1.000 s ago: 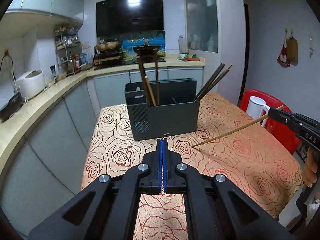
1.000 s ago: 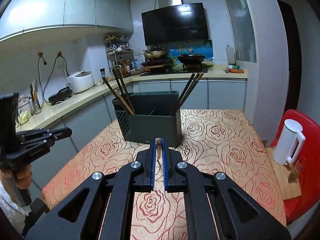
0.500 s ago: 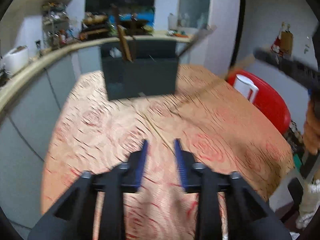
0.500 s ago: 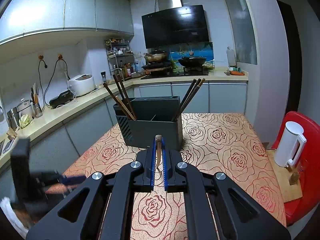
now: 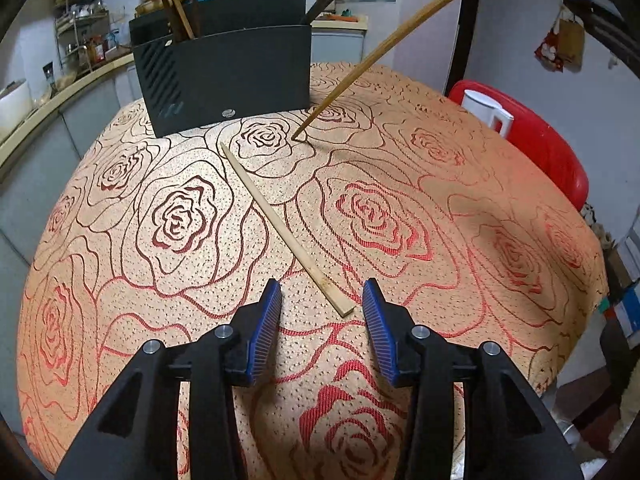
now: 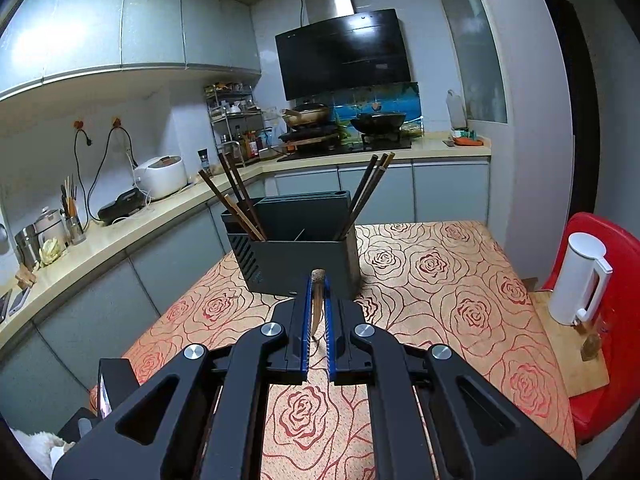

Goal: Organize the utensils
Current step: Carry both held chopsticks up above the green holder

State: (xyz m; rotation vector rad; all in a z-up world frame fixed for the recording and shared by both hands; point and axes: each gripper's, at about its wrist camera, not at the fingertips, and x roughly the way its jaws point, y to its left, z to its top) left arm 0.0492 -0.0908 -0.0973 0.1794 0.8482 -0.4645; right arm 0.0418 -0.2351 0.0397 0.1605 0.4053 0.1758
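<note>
Now the biggest thing is the table with its bumpy woven cloth, peach-coloured with dark red roses (image 5: 400, 232). At its far end stands a dark grey plastic box for utensils, tall and square with slanted slots in one side (image 5: 228, 76). Dark brown chopsticks (image 6: 236, 196) lean out of its left part, about four of them, and three or so more stick up from its right part.

Beside the table is one shiny red plastic chair (image 5: 552, 148), and on it stands one smooth white jug with a handle (image 5: 486, 110).

Two pale bamboo chopsticks show in the left wrist view. One long flat bamboo chopstick lying on the cloth (image 5: 280, 224) runs from near the box back toward the camera. Its square end rests just in front of the left gripper (image 5: 322, 320), a bit to the right of the middle. This gripper's blue ribbed pads (image 5: 266, 332) stand partly apart, having just been opening, and they touch nothing. The chopstick end is ahead of the tips, not between them.

The other bamboo chopstick held up on a slant (image 5: 392, 44) is pinched tight at its thick end by the right gripper (image 6: 318, 280). Its thin tip points down close to the cloth, just beside the box's right corner; I cannot tell if it touches.
</note>
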